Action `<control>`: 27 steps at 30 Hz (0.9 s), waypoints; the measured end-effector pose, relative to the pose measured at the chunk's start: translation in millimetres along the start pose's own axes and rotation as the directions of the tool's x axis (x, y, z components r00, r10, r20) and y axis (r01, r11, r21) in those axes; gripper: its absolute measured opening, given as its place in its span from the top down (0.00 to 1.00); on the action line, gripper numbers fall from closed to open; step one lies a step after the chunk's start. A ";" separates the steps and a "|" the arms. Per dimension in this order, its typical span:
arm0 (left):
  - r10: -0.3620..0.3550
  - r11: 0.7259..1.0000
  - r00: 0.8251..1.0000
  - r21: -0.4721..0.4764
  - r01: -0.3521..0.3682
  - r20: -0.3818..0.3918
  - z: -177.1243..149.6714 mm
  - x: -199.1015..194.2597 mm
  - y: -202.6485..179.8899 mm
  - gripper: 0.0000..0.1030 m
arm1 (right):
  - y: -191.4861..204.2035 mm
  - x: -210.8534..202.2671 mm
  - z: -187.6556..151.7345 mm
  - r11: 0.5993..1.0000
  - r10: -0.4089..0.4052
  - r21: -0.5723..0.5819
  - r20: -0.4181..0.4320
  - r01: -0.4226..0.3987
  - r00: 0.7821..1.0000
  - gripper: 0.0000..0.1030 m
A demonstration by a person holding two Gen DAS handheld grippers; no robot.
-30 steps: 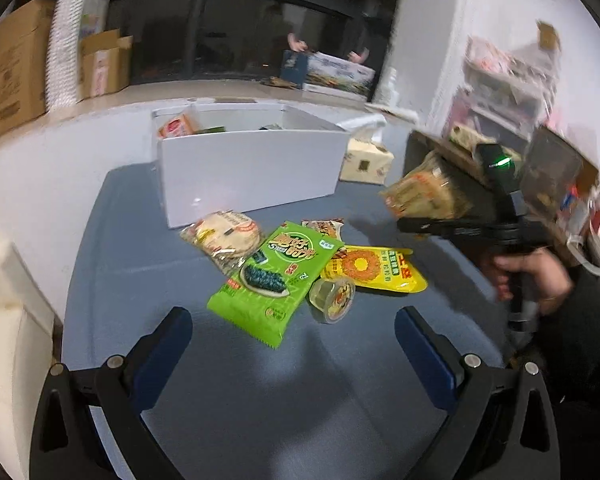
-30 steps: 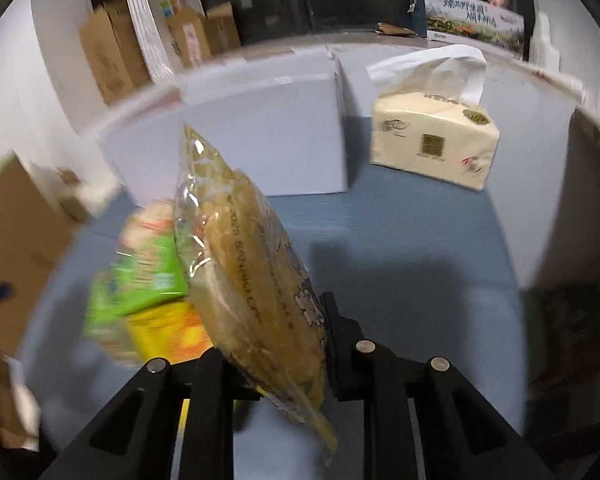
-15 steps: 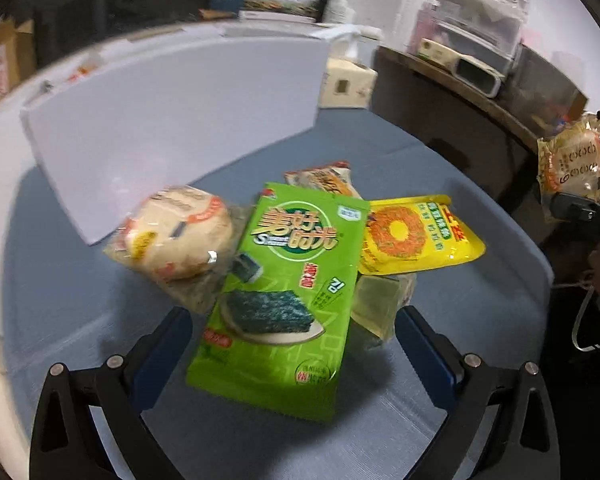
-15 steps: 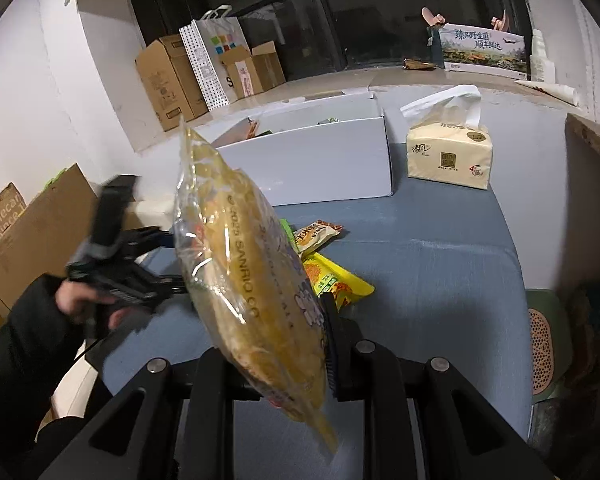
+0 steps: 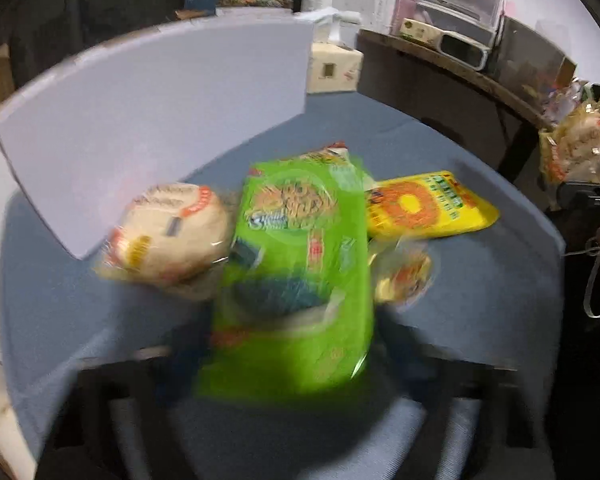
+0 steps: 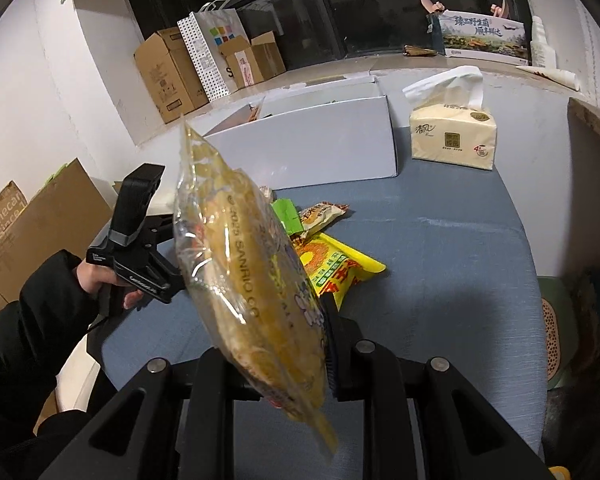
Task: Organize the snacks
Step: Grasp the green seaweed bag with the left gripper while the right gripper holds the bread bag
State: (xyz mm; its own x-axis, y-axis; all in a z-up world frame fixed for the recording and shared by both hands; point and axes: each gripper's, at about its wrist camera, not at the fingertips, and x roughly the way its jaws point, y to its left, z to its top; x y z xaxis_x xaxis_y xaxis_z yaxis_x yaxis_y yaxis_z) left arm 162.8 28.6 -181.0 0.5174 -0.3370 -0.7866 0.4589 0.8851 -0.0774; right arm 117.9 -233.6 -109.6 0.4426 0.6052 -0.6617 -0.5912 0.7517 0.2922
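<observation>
My right gripper [image 6: 276,356] is shut on a clear bag of yellow pastry [image 6: 244,280], held upright above the blue table [image 6: 440,248]; the bag also shows in the left wrist view [image 5: 580,152]. My left gripper [image 5: 288,344] is blurred, its jaws standing either side of the green seaweed packet [image 5: 296,272]; the frame does not show whether they grip it. Around the packet lie a round bun packet [image 5: 168,240], a yellow packet [image 5: 424,204] and a small jelly cup [image 5: 404,276]. The white box [image 6: 312,144] stands behind the pile.
A tissue pack [image 6: 452,136] stands right of the white box. Cardboard boxes [image 6: 168,76] and a paper bag [image 6: 212,48] line the back ledge. A dark shelf [image 5: 460,72] with clutter borders the table's far side.
My left gripper has moved forward and down onto the green seaweed packet, and its jaws have narrowed around it. My right gripper has kept holding the pastry bag off to the side.
</observation>
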 end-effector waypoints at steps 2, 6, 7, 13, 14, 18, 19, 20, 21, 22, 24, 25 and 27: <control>-0.009 1.000 1.000 -0.018 0.009 0.019 -1.0 -4.0 -0.6 0.31 | 1.5 -0.4 -0.4 1.000 0.000 -0.002 0.001 0.000 1.000 0.78; 0.023 0.999 0.995 -0.039 -0.019 0.100 -9.6 -32.0 -5.6 0.31 | 4.0 -2.0 0.0 1.000 0.002 -0.007 0.006 -0.002 1.000 0.78; 0.038 0.998 0.990 -0.063 -0.030 0.133 -12.6 -41.9 -6.9 0.31 | 4.6 -2.0 0.1 1.000 0.001 -0.008 0.008 0.000 1.000 0.78; 0.129 0.977 0.952 -0.197 -0.075 0.277 -14.8 -94.2 -14.2 0.31 | 8.8 2.9 7.7 1.000 0.001 -0.008 0.025 0.000 1.000 0.78; 0.147 0.971 0.946 -0.222 -0.083 0.290 -11.2 -99.2 -15.3 0.31 | 9.4 4.5 10.7 1.000 0.004 -0.004 0.027 -0.004 1.000 0.78; 0.183 0.957 0.929 -0.276 -0.093 0.322 1.4 -112.8 -21.3 0.31 | 11.2 11.2 32.4 1.000 0.027 0.014 0.052 -0.027 0.998 0.78; 0.208 0.955 0.918 -0.275 -0.115 0.337 8.7 -117.1 -20.7 0.31 | 11.6 13.4 41.2 0.999 0.032 0.013 0.063 -0.033 0.998 0.78; 0.217 0.953 0.912 -0.279 -0.120 0.349 13.6 -119.8 -20.3 0.31 | 11.8 15.8 49.4 0.999 0.039 0.016 0.073 -0.040 0.997 0.78; 0.217 0.952 0.906 -0.284 -0.115 0.363 21.0 -122.3 -17.2 0.31 | 10.9 19.2 59.6 0.998 0.049 0.026 0.081 -0.051 0.996 0.78; 0.228 0.949 0.899 -0.293 -0.119 0.375 31.3 -124.7 -13.2 0.31 | 9.9 23.3 71.9 0.998 0.054 0.036 0.090 -0.057 0.994 0.78; 0.243 0.946 0.887 -0.299 -0.128 0.392 48.3 -126.7 -5.2 0.31 | 8.2 32.8 99.0 0.998 0.054 0.039 0.116 -0.059 0.992 0.78; 0.260 0.942 0.880 -0.306 -0.140 0.397 63.8 -125.9 2.7 0.31 | 6.9 37.4 110.0 0.997 0.053 0.045 0.127 -0.059 0.991 0.78; 0.280 0.935 0.872 -0.319 -0.154 0.401 83.5 -124.7 13.5 0.31 | 0.6 50.8 135.8 0.996 0.046 0.071 0.139 -0.056 0.989 0.78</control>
State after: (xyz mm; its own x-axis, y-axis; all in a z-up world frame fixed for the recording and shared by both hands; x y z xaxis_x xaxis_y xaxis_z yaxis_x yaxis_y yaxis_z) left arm 164.8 55.8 -32.8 0.8696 -0.1750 -0.4618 0.1196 0.9819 -0.1469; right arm 231.6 -166.8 -49.3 0.5043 0.6696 -0.5453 -0.5657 0.7333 0.3772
